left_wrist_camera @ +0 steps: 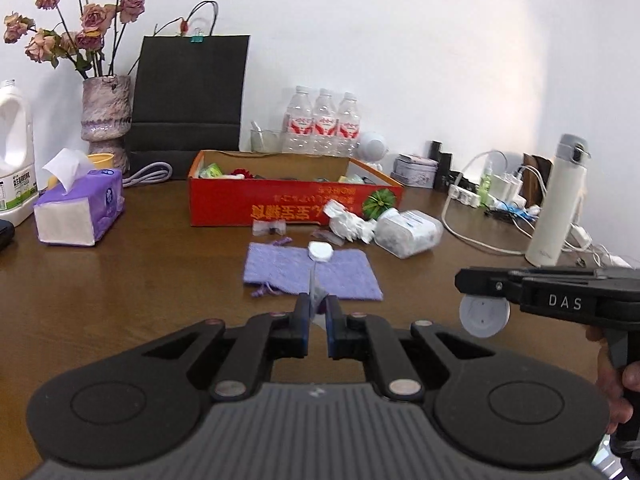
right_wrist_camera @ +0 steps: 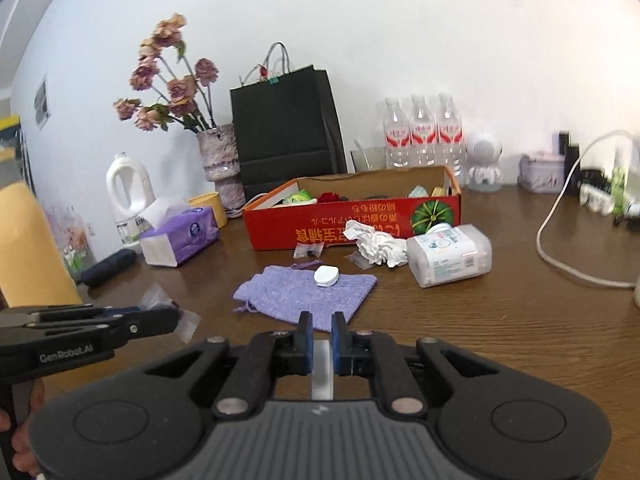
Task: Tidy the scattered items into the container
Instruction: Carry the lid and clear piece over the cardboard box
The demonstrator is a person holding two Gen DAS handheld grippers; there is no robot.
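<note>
A red cardboard box (left_wrist_camera: 288,200) (right_wrist_camera: 360,224) with several items inside stands mid-table. In front of it lie a purple knit pouch (left_wrist_camera: 312,272) (right_wrist_camera: 296,296) with a small white case (left_wrist_camera: 320,251) (right_wrist_camera: 326,275) on it, crumpled white tissue (left_wrist_camera: 348,224) (right_wrist_camera: 376,246), a wrapped white pack (left_wrist_camera: 410,234) (right_wrist_camera: 450,255) and small clear bags (left_wrist_camera: 269,227) (right_wrist_camera: 307,250). My left gripper (left_wrist_camera: 318,308) (right_wrist_camera: 176,318) is shut on a small clear plastic bag (left_wrist_camera: 316,292) (right_wrist_camera: 188,324), above the near table. My right gripper (right_wrist_camera: 321,330) (left_wrist_camera: 460,280) is shut on a round white disc (left_wrist_camera: 485,315), seen edge-on in its own view (right_wrist_camera: 322,368).
A purple tissue pack (left_wrist_camera: 80,212), a white jug (left_wrist_camera: 14,160), a vase of dried roses (left_wrist_camera: 106,116) and a black paper bag (left_wrist_camera: 192,96) stand at the left and back. Water bottles (left_wrist_camera: 320,124), a white flask (left_wrist_camera: 558,200) and a power strip with cables (left_wrist_camera: 464,196) are at the right.
</note>
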